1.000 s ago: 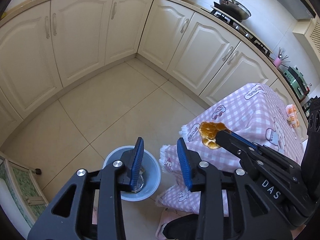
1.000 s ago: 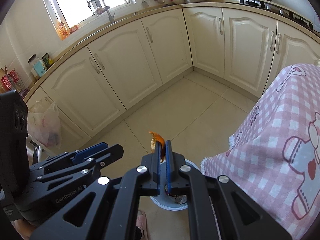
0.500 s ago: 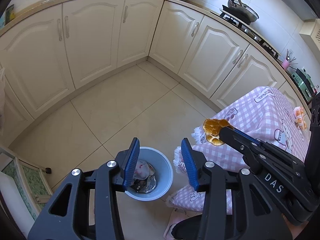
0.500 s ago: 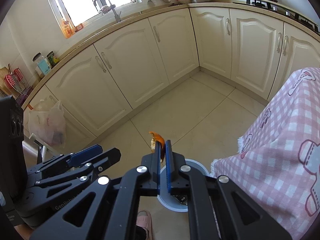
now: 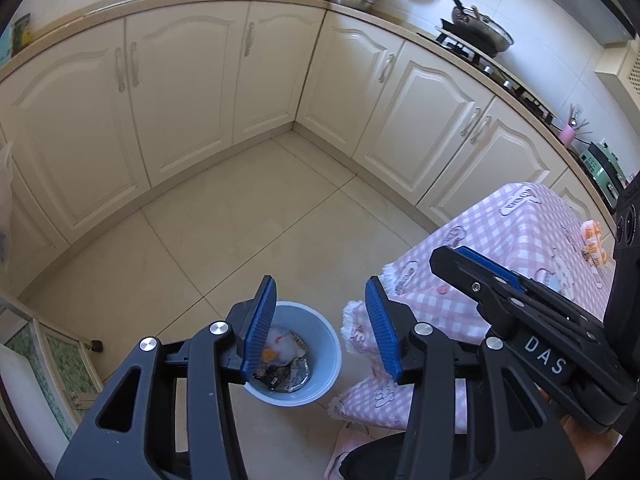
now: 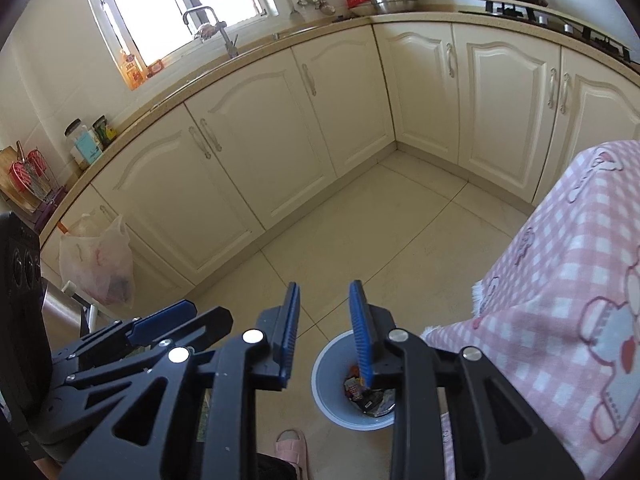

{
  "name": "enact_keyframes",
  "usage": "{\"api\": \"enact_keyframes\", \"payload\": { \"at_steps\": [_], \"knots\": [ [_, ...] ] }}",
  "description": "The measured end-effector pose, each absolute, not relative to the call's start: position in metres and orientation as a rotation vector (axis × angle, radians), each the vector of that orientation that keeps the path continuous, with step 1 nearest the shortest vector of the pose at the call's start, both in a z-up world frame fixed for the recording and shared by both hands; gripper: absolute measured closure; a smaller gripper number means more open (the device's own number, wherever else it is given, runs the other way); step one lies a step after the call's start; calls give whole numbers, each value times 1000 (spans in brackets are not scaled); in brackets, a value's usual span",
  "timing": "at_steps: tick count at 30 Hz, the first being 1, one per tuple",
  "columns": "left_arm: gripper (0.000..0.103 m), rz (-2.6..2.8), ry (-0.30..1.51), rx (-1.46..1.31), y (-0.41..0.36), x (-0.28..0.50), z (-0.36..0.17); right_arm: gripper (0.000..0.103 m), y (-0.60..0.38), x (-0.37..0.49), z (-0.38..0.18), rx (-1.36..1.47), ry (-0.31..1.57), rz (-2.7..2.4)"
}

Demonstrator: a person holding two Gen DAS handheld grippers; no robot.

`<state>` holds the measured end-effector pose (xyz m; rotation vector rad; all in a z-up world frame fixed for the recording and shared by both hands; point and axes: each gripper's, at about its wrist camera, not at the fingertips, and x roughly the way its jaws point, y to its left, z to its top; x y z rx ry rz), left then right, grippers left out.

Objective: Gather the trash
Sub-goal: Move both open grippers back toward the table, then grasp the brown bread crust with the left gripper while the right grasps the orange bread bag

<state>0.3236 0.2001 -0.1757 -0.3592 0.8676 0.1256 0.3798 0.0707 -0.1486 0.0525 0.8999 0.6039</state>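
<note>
A light blue trash bin (image 5: 320, 364) stands on the tiled floor beside the table; it holds wrappers, foil and an orange scrap (image 5: 267, 355). It also shows in the right wrist view (image 6: 332, 396). My left gripper (image 5: 320, 324) is open and empty, held above the bin. My right gripper (image 6: 324, 332) is open and empty, also above the bin; it appears in the left wrist view (image 5: 472, 264) over the table's corner.
A table with a pink checked cloth (image 5: 520, 240) stands right of the bin, with an orange-and-white packet (image 5: 592, 240) on its far side. Cream cabinets (image 5: 200, 92) line the walls. A plastic bag (image 6: 100, 264) hangs at the left. A pink slipper (image 6: 292, 448) lies below.
My right gripper has opened and the orange peel it held is gone from its jaws. An orange scrap now lies in the bin. Both grippers shifted slightly over the bin.
</note>
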Motion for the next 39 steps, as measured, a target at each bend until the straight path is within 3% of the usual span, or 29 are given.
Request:
{"api": "enact_keyframes", "payload": {
  "at_steps": [11,15,19,29,36,39],
  "knots": [
    [57,-47,801,-217,89,345,-119,78,-53,372,-95,111,751,442],
    [47,-145,781,-145,24,360,-103,75,-130,370,-78,136,687,324],
    [45,-246,774,-69,-45,379,-95,73,-213,373,-69,166,644,192],
    [45,-402,846,63,-182,436,-115,64,-364,396,-84,204,643,-27],
    [45,-403,896,81,-226,483,-134,59,-396,423,-104,192,683,-58],
    [49,-400,910,85,-234,499,-140,50,-401,436,-109,175,690,-59]
  ]
}}
